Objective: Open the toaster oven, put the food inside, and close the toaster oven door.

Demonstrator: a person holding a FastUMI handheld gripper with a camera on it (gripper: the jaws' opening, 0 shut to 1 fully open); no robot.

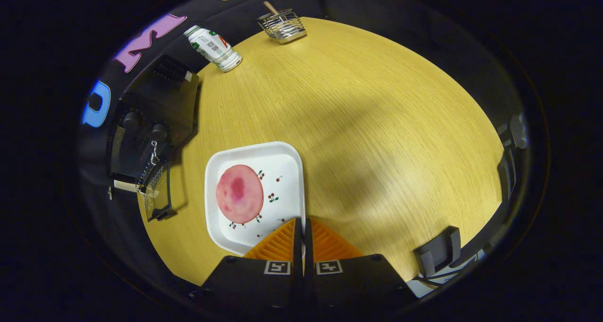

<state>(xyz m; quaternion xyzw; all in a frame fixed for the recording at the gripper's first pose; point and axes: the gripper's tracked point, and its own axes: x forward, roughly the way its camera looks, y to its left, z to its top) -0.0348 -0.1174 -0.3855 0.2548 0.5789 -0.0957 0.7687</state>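
**Hand-held gripper pinching plate rim; food on plate, oven door down**

Hand-held gripper [301, 230]: orange ribbed fingers [281, 242] drawn nearly together, only a thin slit between them, closed over the right-hand rim of the white plate at its near corner.

White plate [287, 171]: square, rounded corners, small cherry prints; flat on the bench toward its near left part.

Food [239, 194]: round pink slice with darker centre patch, lying on the left half of the plate, left of and just ahead of the fingers.

Toaster oven [150, 124]: black, at the left edge of the bench, two knobs visible, glass door [158, 194] dropped open toward the plate; interior not discernible.

Bottle [213, 47]: white with green label, at the far left corner of the bench, beyond the oven.

Wire basket [282, 26]: metal, at the far edge, wooden stick standing in it.

Bench [377, 124]: light wood grain, shadow across the middle.
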